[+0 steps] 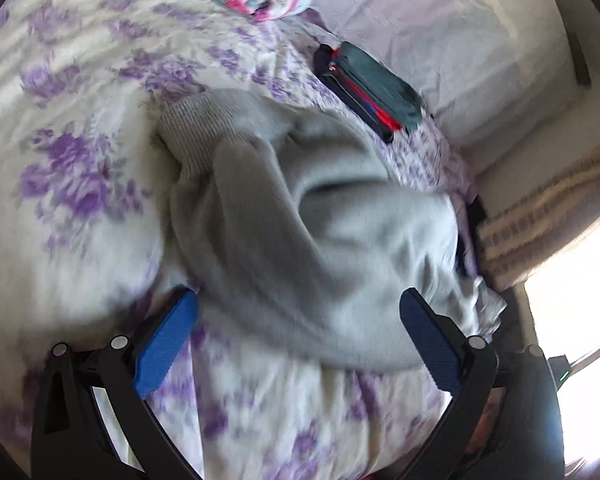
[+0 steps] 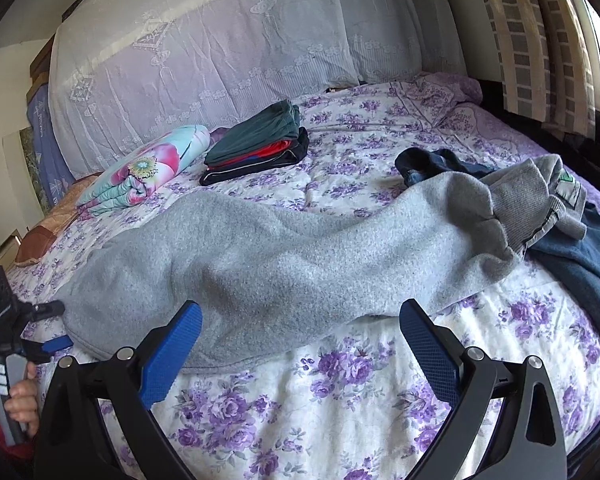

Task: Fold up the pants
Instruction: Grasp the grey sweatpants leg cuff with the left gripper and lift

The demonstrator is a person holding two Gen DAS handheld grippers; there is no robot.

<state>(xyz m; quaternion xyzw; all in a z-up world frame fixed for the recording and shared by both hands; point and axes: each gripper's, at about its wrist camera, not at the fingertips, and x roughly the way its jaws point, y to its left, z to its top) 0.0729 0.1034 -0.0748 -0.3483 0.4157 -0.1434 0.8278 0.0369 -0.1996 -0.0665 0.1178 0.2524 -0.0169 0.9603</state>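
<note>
Both my left gripper (image 1: 298,300) and right gripper (image 2: 300,312) stand released, grey fleece sweatpants (image 2: 260,264) lying just ahead on the purple-flowered quilt (image 2: 340,392).

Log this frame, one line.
left gripper: open, over pants | right gripper: open, over pants | grey pants: unfolded on bed

The left gripper (image 1: 300,300) is open, jaws spread wide with blue pads at 8 and 4 o'clock. The right gripper (image 2: 300,312) is likewise open, pads set well apart. At 8 o'clock in the right wrist view, a hand (image 2: 22,400) grasps the left gripper's handle.
</note>
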